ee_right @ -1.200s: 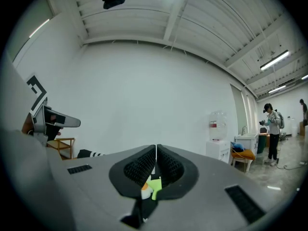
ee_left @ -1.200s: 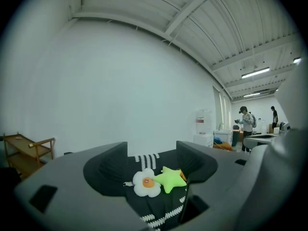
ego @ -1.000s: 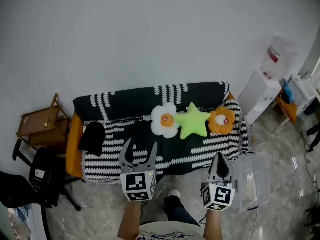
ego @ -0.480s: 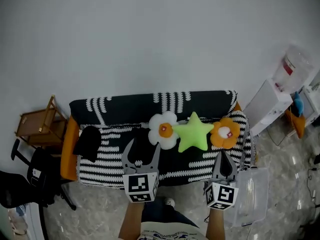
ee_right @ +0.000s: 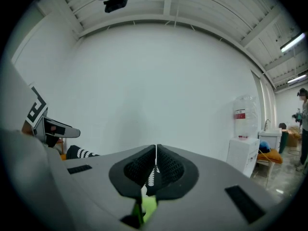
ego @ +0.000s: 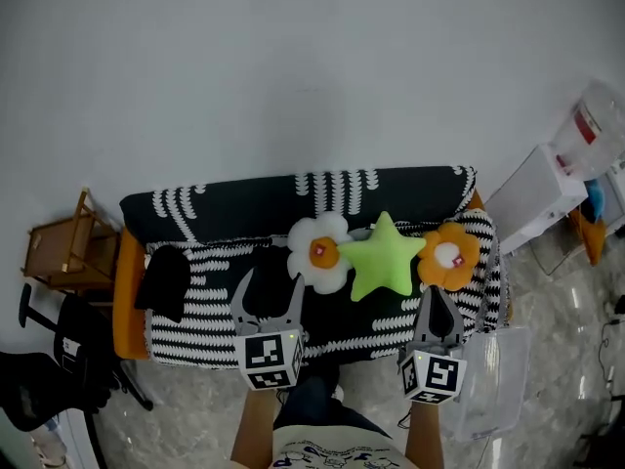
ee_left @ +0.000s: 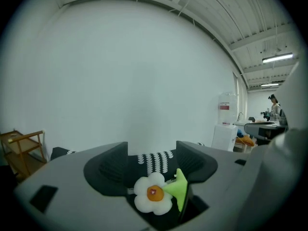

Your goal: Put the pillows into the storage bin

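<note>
Three pillows lie in a row on the striped sofa: a white flower pillow, a green star pillow and an orange flower pillow. A clear storage bin stands on the floor by the sofa's right end. My left gripper is open over the sofa's front, short of the white flower. My right gripper is shut and empty, hovering below the star and the orange flower. In the right gripper view a sliver of green star shows under the closed jaws.
A black cushion lies on the sofa's left side. A wooden stool and a black office chair stand to the left. A white water dispenser is at the right. The floor is grey marble.
The view has moved closer to the sofa; both grippers have advanced toward the pillows. The storage bin now sits lower right. Jaw states are unchanged.
</note>
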A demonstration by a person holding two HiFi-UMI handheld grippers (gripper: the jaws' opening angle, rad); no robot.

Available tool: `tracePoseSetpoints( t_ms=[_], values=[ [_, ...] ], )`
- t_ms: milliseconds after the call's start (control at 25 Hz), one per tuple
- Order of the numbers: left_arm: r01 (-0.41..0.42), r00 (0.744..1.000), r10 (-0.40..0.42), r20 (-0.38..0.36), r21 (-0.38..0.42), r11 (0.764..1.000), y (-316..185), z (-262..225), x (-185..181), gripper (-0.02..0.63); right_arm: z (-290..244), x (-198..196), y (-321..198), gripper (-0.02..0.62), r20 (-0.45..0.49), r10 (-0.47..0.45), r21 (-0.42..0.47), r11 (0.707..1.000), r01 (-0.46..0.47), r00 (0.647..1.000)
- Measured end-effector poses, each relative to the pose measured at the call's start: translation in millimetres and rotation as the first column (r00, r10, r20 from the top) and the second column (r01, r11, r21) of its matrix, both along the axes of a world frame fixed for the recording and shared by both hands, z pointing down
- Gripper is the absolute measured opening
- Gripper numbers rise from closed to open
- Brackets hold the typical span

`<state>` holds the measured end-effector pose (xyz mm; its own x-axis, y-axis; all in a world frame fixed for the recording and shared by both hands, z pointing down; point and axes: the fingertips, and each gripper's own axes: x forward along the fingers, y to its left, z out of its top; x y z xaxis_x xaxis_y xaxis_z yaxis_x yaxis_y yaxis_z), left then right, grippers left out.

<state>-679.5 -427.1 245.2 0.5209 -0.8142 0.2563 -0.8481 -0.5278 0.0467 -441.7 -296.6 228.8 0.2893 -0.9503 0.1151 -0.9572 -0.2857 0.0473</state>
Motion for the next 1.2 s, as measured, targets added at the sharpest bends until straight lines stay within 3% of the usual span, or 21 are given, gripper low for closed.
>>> tracePoseSetpoints(
  t_ms=[320, 600, 880, 1200],
  values=[
    [-0.026, 0.998, 0.031, 0.046, -0.095, 0.995, -100.0, 56.5, 26.4, 0.307, 37.5, 30.2, -99.6, 0.014, 0.033, 0.022, -0.07, 0.997, -0.02, 0.999],
    [-0.054, 0.994, 0.072, 0.086, -0.201, 0.978, -170.0, 132.4, 45.7, 0.307, 96.1, 44.0, -159.0, 0.015, 0.051, 0.025, -0.187, 0.982, -0.015, 0.998],
    [-0.084, 0.98, 0.136, 0.149, -0.308, 0.948, -229.5, 234.5, 67.3, 0.307, 161.9, 59.9, -198.2, 0.017, 0.056, 0.034, -0.297, 0.955, -0.016, 0.998],
    [-0.12, 0.95, 0.225, 0.218, -0.411, 0.904, -267.7, 348.4, 91.1, 0.307, 222.7, 75.2, -205.7, 0.017, 0.068, 0.052, -0.38, 0.925, -0.023, 0.996]
  ],
)
